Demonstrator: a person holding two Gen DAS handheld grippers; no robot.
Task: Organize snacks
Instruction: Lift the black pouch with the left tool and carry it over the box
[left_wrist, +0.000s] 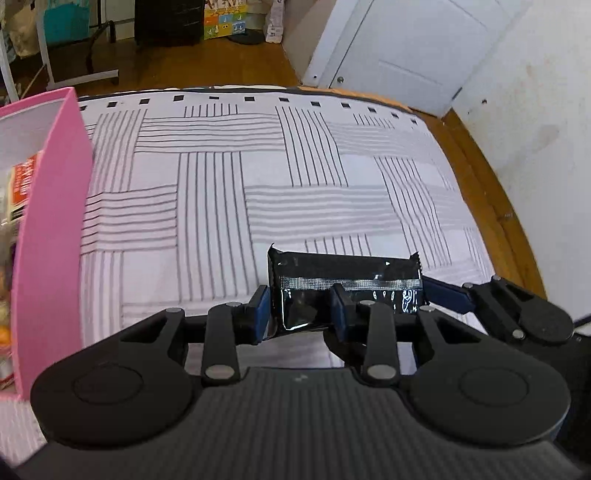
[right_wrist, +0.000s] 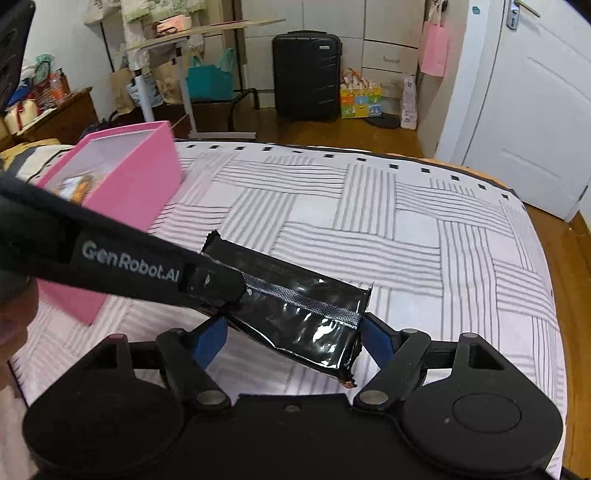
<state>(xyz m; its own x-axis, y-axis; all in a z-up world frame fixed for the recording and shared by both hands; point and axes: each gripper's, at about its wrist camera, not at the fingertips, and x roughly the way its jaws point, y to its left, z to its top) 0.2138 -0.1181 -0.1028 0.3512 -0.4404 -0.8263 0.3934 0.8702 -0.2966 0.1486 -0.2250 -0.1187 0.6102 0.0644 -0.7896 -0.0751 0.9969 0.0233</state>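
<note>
Both hand-held grippers, left (left_wrist: 301, 312) and right (right_wrist: 291, 338), clamp one black snack packet (right_wrist: 295, 314) above a striped bed (right_wrist: 369, 221), beside a pink box (right_wrist: 129, 184).

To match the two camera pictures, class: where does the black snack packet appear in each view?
Left wrist: black snack packet low centre, between the tongs.
Right wrist: packet centre, slanting down to the right.
Shared landmark: pink box, left edge;, upper left.

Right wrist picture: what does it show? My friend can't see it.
Both grippers hold one shiny black snack packet above a striped bedsheet. A pink box with snacks inside sits at the left.
</note>
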